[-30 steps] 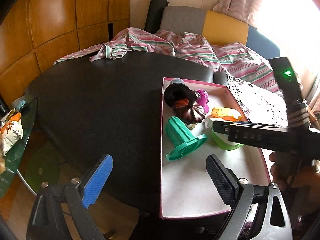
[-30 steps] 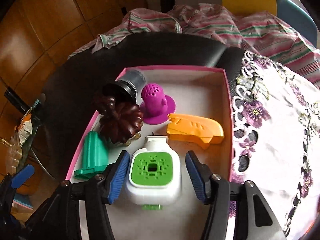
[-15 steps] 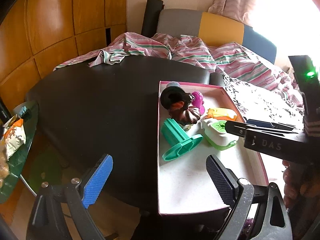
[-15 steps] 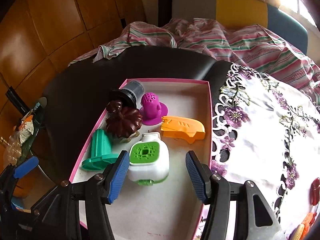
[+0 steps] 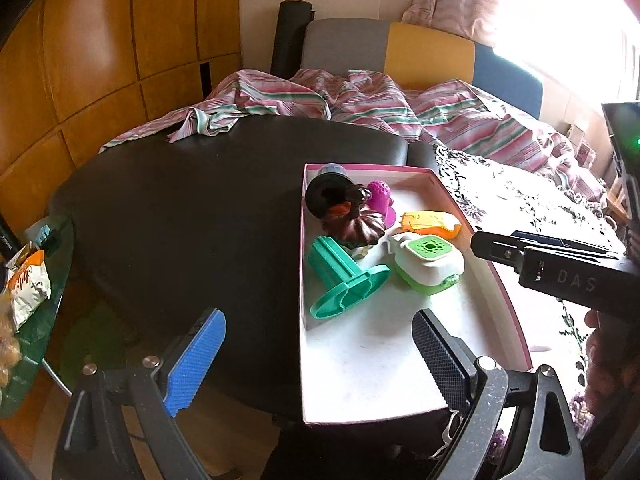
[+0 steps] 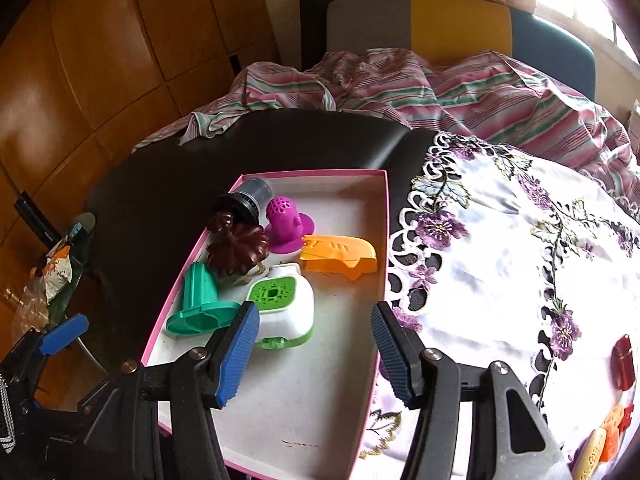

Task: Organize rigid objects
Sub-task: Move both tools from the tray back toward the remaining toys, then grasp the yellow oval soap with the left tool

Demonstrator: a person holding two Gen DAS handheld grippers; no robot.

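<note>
Toys filled the far half of the pink-rimmed box (image 5: 504,280) in the left wrist view: a green stand (image 5: 344,276), a brown pumpkin-shaped piece (image 5: 354,226), a black-and-grey cylinder (image 5: 324,188), a purple cone (image 5: 380,196), an orange piece (image 5: 430,222) and a white-and-green gadget (image 5: 428,260). The left tongs (image 5: 316,356) stood spread and empty over the near edge of the dark tabletop (image 5: 180,216).

In the right wrist view the right tongs (image 6: 312,352) hung spread and empty above the box's bare near half. Loose pieces lay to the right on the flowered cloth (image 6: 500,248): a red one (image 6: 622,362) and orange and yellow ones (image 6: 600,440). By my judgement, these were left to collect.
</note>
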